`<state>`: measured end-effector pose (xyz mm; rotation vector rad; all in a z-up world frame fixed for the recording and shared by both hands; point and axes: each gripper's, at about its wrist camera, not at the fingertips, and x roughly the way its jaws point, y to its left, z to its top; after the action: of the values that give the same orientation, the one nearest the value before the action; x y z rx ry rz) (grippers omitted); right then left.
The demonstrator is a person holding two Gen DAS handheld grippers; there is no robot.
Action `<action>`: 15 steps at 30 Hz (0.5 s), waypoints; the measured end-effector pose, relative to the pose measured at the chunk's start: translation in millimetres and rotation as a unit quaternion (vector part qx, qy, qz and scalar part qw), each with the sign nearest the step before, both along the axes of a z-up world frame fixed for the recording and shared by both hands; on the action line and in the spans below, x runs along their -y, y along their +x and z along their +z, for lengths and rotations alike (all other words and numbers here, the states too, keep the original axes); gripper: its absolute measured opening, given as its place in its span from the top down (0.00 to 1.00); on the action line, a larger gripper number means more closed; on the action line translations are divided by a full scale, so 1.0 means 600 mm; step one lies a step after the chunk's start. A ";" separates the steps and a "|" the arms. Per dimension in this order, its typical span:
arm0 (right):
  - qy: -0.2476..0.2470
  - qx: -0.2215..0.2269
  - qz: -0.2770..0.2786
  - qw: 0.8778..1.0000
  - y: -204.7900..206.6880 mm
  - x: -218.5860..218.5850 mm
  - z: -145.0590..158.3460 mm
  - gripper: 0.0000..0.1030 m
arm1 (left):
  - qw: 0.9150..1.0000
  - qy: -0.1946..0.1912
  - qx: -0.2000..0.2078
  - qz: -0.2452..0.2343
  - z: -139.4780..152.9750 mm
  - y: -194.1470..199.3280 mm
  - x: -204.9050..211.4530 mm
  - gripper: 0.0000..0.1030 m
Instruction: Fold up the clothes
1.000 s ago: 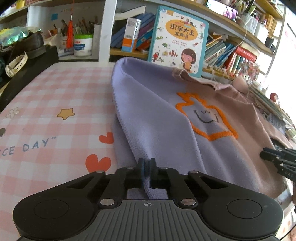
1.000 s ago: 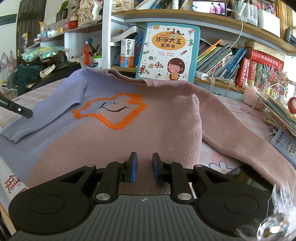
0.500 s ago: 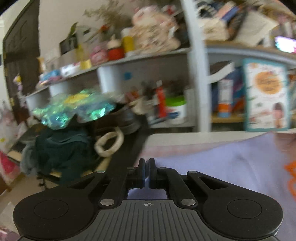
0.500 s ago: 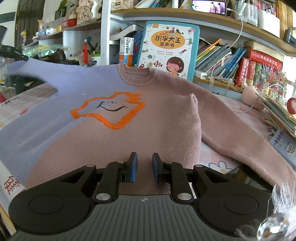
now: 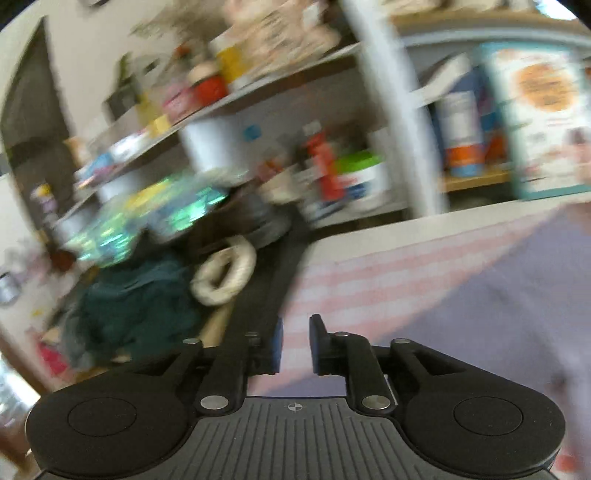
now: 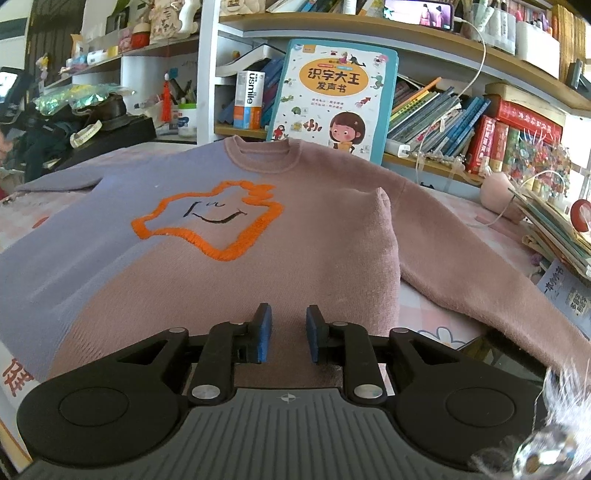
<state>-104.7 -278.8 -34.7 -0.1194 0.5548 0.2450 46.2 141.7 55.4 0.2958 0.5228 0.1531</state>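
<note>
Sweater: a knitted lilac-and-pink sweater with an orange star outline (image 6: 236, 236) lies spread flat, front up, on the pink checked tablecloth (image 5: 354, 280), its collar at the far side.
Sleeves: lilac one stretched out far left, pink one trailing near right.
Left gripper (image 5: 295, 341): jaws opening, nothing between them, over the tablecloth beside the lilac cloth.
Right gripper (image 6: 288, 334): jaws opening, apart, over the near pink hem.
Behind: an illustrated children's book (image 6: 332, 99) stands against the shelves.

A children's book (image 6: 334, 101) is stood upright against the shelf (image 6: 424, 40), with a white usmile box (image 6: 250, 99) to its left and slanted books (image 6: 436, 118) to its right. A pink checked tabletop (image 5: 373, 280) is seen, blurred; a phone (image 6: 419, 13) is propped on the shelf.
</note>
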 end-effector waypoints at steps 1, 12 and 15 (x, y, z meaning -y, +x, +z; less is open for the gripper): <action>0.006 -0.004 -0.001 1.000 0.001 0.004 0.002 0.72 | 0.999 -0.015 -0.002 -0.033 0.002 -0.020 0.021 0.64; 0.047 0.002 -0.281 0.959 -0.036 0.224 0.042 0.52 | 0.965 -0.071 -0.063 -0.246 -0.053 -0.155 0.179 0.33; 0.085 -0.025 -0.320 0.943 -0.032 0.276 0.033 0.52 | 0.965 -0.051 -0.073 -0.247 -0.070 -0.168 0.189 0.27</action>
<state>-124.1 -444.4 -14.8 0.2378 0.5917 -0.3409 -54.4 28.0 13.6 0.3299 0.5859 -0.3825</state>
